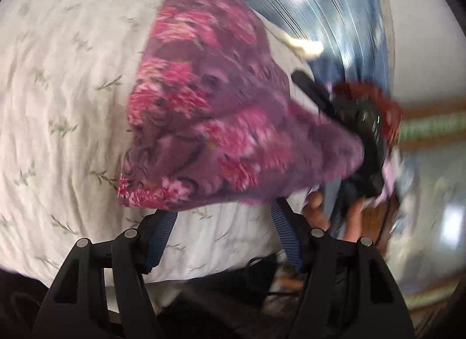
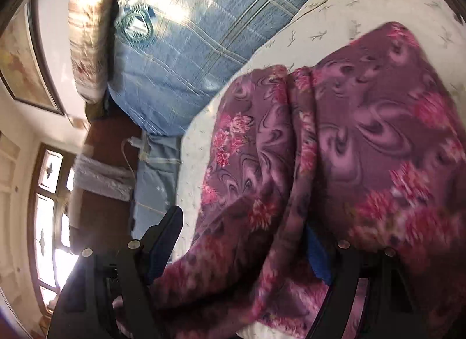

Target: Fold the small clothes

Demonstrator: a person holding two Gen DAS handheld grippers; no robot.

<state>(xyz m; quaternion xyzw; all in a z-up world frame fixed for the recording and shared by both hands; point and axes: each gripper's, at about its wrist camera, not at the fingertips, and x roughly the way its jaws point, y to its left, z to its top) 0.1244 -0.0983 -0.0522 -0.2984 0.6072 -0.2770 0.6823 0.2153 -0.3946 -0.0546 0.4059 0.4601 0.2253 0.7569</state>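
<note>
A purple garment with pink flowers (image 1: 204,123) hangs lifted over the white leaf-print bedsheet (image 1: 64,82). My left gripper (image 1: 224,211) is open, its fingertips just under the garment's lower edge, holding nothing that I can see. The right gripper (image 1: 364,141) shows at the garment's right end in the left wrist view, with the person's hand below it. In the right wrist view the garment (image 2: 335,164) drapes between and over my right gripper (image 2: 244,240). Its fingers are wide apart, and the cloth hides the right finger's tip.
A blue plaid pillow (image 2: 189,47) lies at the head of the bed, with a floral pillow (image 2: 87,33) beside it. A window (image 2: 49,222) and framed picture (image 2: 23,62) are on the wall. Both views are motion-blurred.
</note>
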